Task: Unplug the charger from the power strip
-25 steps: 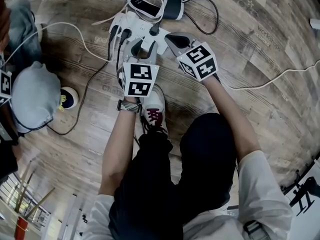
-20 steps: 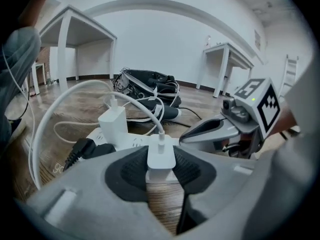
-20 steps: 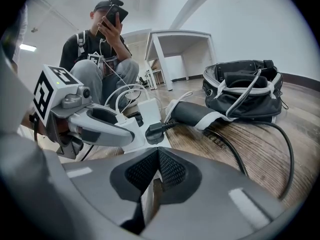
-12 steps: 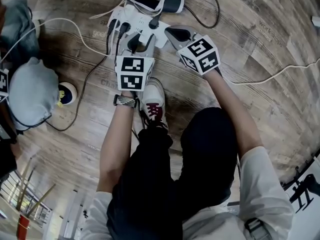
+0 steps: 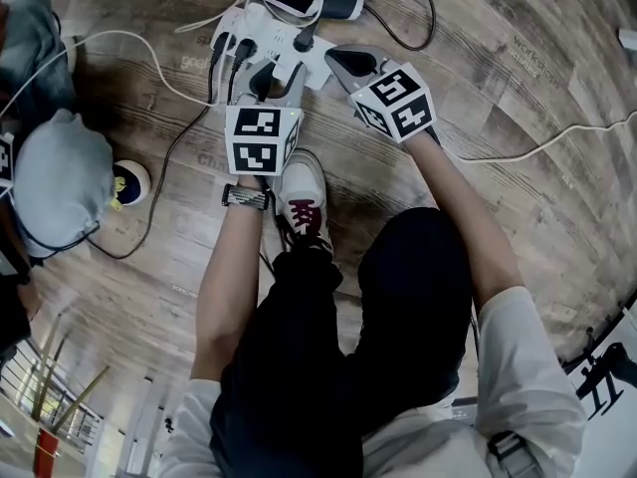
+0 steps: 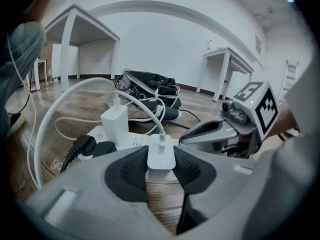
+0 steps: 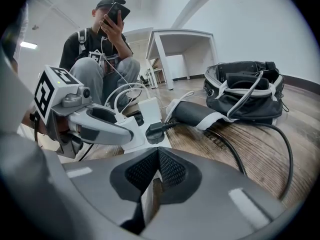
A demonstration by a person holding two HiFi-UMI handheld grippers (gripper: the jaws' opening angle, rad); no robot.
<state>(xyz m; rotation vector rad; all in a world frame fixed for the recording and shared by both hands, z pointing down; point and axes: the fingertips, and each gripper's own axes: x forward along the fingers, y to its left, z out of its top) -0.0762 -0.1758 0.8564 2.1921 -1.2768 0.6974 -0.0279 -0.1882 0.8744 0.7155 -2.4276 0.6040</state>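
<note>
A white power strip (image 5: 261, 30) lies on the wooden floor with several plugs in it. My left gripper (image 5: 276, 76) reaches onto it. In the left gripper view its black pads press both sides of a small white charger (image 6: 161, 156) that sits upright in the strip (image 6: 131, 142), its white cable (image 6: 145, 111) arching up and left. My right gripper (image 5: 336, 60) is shut with nothing in it, its tip right beside the strip's near right end (image 7: 137, 134). A taller white charger (image 6: 115, 125) and black plugs (image 6: 82, 146) stand further along the strip.
A black bag (image 7: 245, 91) and a black-and-white shoe (image 7: 195, 115) lie just beyond the strip. A seated person holding a phone (image 7: 102, 49) is close on the left, with a grey knee (image 5: 60, 182). Cables (image 5: 557, 147) trail over the floor. My own shoe (image 5: 304, 202) is under the grippers.
My left gripper has rolled a little about its own axis while staying on the charger. The right gripper has kept its place by the strip.
</note>
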